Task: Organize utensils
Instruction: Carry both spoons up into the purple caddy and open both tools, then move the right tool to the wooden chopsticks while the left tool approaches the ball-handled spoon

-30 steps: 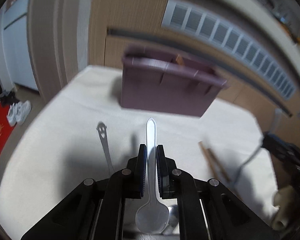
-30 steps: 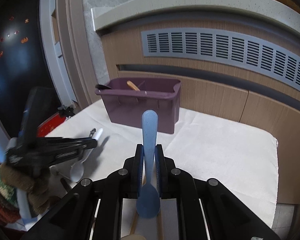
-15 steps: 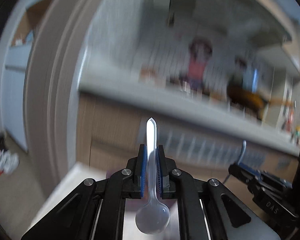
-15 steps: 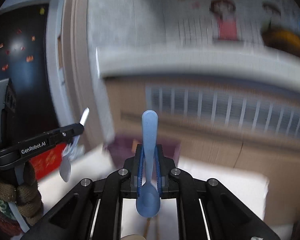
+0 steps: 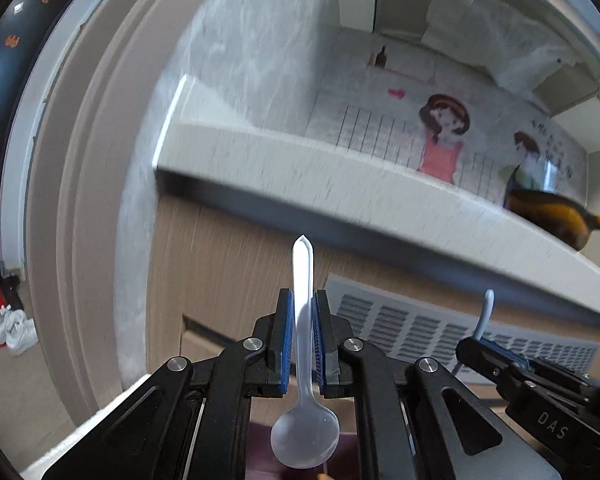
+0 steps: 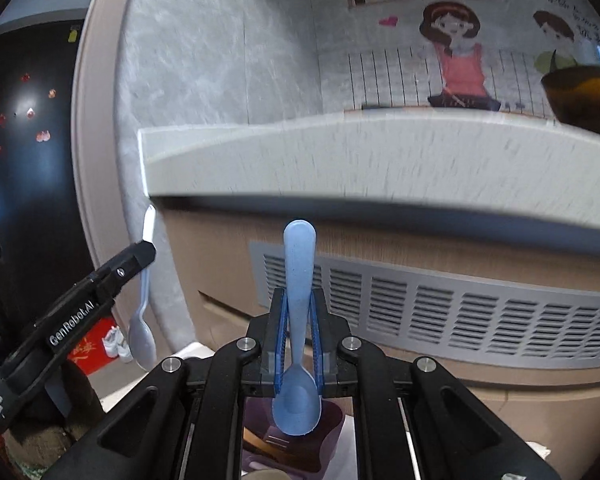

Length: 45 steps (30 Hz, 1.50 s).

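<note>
Left gripper (image 5: 302, 300): fingers clamped on the clear spoon (image 5: 303, 380), handle held toward 12 o'clock, bowl at 6 o'clock
Right gripper (image 6: 299, 300): fingers clamped on the blue spoon (image 6: 298, 320), handle at 12 o'clock, bowl at 6 o'clock
Purple bin (image 6: 332, 436): partly seen at 6 o'clock, directly under the blue spoon's bowl
Background: grey vent grille (image 6: 460, 312) seen at 3 o'clock below a white ledge (image 6: 340, 160)
</note>
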### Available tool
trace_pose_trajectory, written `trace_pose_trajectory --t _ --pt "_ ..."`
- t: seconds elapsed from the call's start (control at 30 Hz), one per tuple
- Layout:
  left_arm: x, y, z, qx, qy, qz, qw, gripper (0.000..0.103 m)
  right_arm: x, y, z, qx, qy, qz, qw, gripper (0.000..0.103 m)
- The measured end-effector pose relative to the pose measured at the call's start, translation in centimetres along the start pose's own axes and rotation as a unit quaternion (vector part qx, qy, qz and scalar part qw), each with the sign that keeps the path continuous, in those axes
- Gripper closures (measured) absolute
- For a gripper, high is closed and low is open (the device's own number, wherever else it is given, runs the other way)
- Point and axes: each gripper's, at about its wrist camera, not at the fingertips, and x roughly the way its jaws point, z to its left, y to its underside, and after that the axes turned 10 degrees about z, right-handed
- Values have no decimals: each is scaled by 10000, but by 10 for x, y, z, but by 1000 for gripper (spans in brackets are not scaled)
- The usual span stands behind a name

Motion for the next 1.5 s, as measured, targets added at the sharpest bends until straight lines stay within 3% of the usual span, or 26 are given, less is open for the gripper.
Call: trace_pose_trajectory --t 0.3,0.37,0.43,0.47,0.73,1.0,1.1,1.2,1.27,1.3,1.5 --pt "25 33 13 -195 148 559 9981 91 31 22 -3 -76 -69 125 9999 93" --pt "23 38 19 -250 318 910 9950 80 35 30 -4 -117 -296 496 9983 91" --pt "17 39 26 -351 397 1143 9920 57 36 39 -3 -173 -278 802 9962 90" --pt "13 38 30 -442 418 1193 9910 56 33 43 -1 -239 -162 918 9954 90" --pt "-51 24 53 -611 172 1463 9872 52 -18 54 8 -436 2 1089 9931 88" --pt "-104 56 78 -465 -63 2063 9774 47 -54 83 13 -414 -20 1580 9866 82" --pt "-121 72 84 -314 -158 2311 9723 46 -61 111 20 -423 -229 2096 9766 74" --pt "-132 89 82 117 -235 2684 9629 46 -64 151 30 -428 -441 2661 9620 74" --pt "-138 101 82 284 -203 2915 9559 46 -63 172 37 -502 -324 2846 9568 79" --pt "-142 106 84 291 -213 2980 9539 46 -61 180 41 -565 -247 2952 9535 84" --pt "-156 114 111 -143 -365 3187 9470 46 -39 198 50 -351 -82 3240 9454 86"
